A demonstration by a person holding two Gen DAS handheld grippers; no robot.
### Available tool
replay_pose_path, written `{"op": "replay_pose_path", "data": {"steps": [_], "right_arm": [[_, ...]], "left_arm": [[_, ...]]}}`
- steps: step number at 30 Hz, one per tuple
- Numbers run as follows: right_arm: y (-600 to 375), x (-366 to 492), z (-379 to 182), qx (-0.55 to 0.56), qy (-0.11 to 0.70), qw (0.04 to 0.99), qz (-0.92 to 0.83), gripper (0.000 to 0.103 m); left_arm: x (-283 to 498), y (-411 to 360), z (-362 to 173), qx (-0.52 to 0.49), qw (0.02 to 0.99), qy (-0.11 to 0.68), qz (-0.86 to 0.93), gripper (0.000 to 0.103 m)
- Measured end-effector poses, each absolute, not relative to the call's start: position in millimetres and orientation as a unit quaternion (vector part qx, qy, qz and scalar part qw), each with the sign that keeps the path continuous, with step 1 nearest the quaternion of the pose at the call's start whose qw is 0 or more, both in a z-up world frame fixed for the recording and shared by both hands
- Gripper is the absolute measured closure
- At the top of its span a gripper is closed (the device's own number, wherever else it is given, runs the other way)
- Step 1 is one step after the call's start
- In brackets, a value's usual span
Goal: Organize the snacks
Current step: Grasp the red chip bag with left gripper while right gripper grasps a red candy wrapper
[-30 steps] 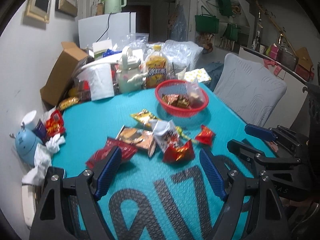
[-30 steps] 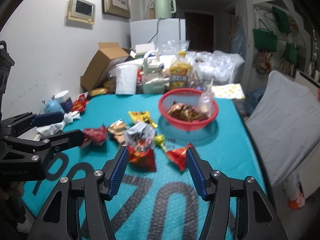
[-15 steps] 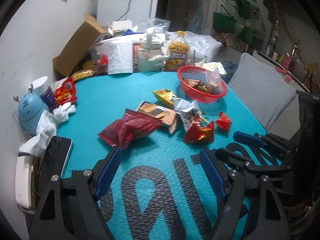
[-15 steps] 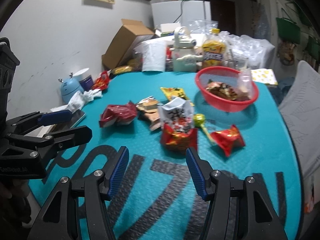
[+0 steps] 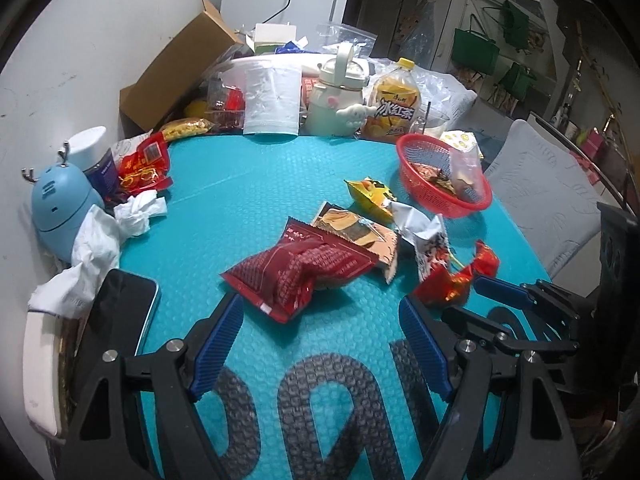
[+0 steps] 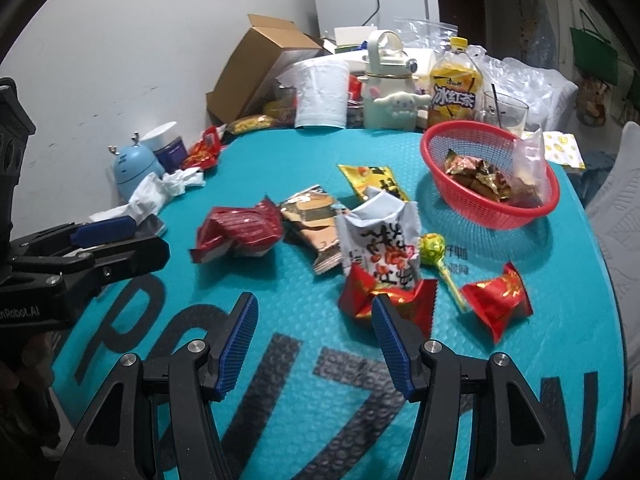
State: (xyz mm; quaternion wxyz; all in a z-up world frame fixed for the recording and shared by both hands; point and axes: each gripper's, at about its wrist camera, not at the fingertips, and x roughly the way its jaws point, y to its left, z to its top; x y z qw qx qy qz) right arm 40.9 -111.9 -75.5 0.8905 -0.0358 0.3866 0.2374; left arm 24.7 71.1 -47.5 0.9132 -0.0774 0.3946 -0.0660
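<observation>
The table (image 5: 248,184) is teal with a bubbled texture and large dark grey letters. A red mesh basket (image 6: 460,142) holds brown-gold wrappers. Loose snacks: a dark red packet (image 5: 304,270), a yellow one (image 6: 370,178), a white one with black characters (image 6: 380,240).

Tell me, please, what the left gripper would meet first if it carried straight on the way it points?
Probably the dark red snack bag, lying just beyond the open left gripper; depth is uncertain.

Dim indoor light falls from above. The red basket (image 6: 490,184) casts a soft shadow on the teal mat (image 6: 280,152) beneath it. Both views bulge fisheye-style, with black corners. Far behind the basket, the room goes dark and soft.
</observation>
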Motion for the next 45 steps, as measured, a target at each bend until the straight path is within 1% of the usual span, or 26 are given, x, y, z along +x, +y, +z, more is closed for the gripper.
{"op": "replay_pose_path", "data": {"steps": [1,5,7,11,13,21,24,30,32,33,35,36,37,39,40,45], "right_arm": [[-112.5,43.9,-77.0,-0.036,0.388,0.890,0.234,0.040],[-116.6,55.5,-81.3,-0.032,0.395,0.890,0.224,0.036],[-118.0,60.5,-81.8,-0.031,0.396,0.891,0.219,0.032],[-121.7,70.6,-84.5,-0.029,0.397,0.894,0.207,0.029],[-122.8,74.9,-86.7,-0.030,0.399,0.894,0.201,0.026],[-129.6,86.1,-93.9,-0.034,0.393,0.902,0.172,0.024],[-131.9,88.2,-99.0,-0.035,0.400,0.900,0.172,0.018],[-136.1,91.8,-112.0,-0.018,0.423,0.887,0.184,0.018],[-137.6,92.7,-114.2,-0.011,0.426,0.885,0.186,0.018],[-138.3,92.9,-114.7,-0.007,0.427,0.884,0.189,0.019],[-138.9,92.1,-115.2,-0.004,0.428,0.883,0.193,0.025],[-139.1,91.5,-115.5,-0.003,0.429,0.882,0.195,0.031],[-139.0,91.1,-116.0,-0.001,0.431,0.880,0.197,0.035],[-139.5,89.8,-117.3,0.003,0.436,0.877,0.201,0.040],[-139.6,89.4,-118.1,0.005,0.438,0.876,0.201,0.043],[-142.3,83.5,-116.0,0.008,0.438,0.875,0.203,0.047]], "left_arm": [[29.2,71.2,-48.9,-0.079,0.912,0.397,-0.067,0.024],[48.9,71.0,-53.6,-0.083,0.908,0.404,-0.074,0.024],[56.6,70.5,-54.7,-0.080,0.907,0.406,-0.075,0.023],[75.2,72.2,-59.6,-0.071,0.905,0.411,-0.081,0.024],[85.0,73.5,-63.8,-0.065,0.903,0.416,-0.079,0.024],[108.4,74.6,-88.7,-0.068,0.884,0.454,-0.087,0.023],[111.5,71.1,-96.3,-0.061,0.876,0.468,-0.100,0.023],[120.1,65.2,-115.0,-0.059,0.855,0.504,-0.110,0.024],[116.2,61.9,-112.7,-0.049,0.862,0.493,-0.109,0.024],[115.9,59.9,-113.0,-0.047,0.859,0.497,-0.113,0.024],[113.8,58.6,-111.5,-0.046,0.860,0.495,-0.117,0.024],[112.3,58.6,-111.1,-0.053,0.859,0.494,-0.123,0.024],[110.7,58.7,-110.9,-0.058,0.860,0.491,-0.127,0.027],[107.1,58.2,-110.1,-0.060,0.863,0.486,-0.126,0.032],[105.5,57.4,-109.6,-0.058,0.864,0.484,-0.124,0.038],[94.8,51.5,-109.2,-0.061,0.860,0.489,-0.135,0.041]]}}
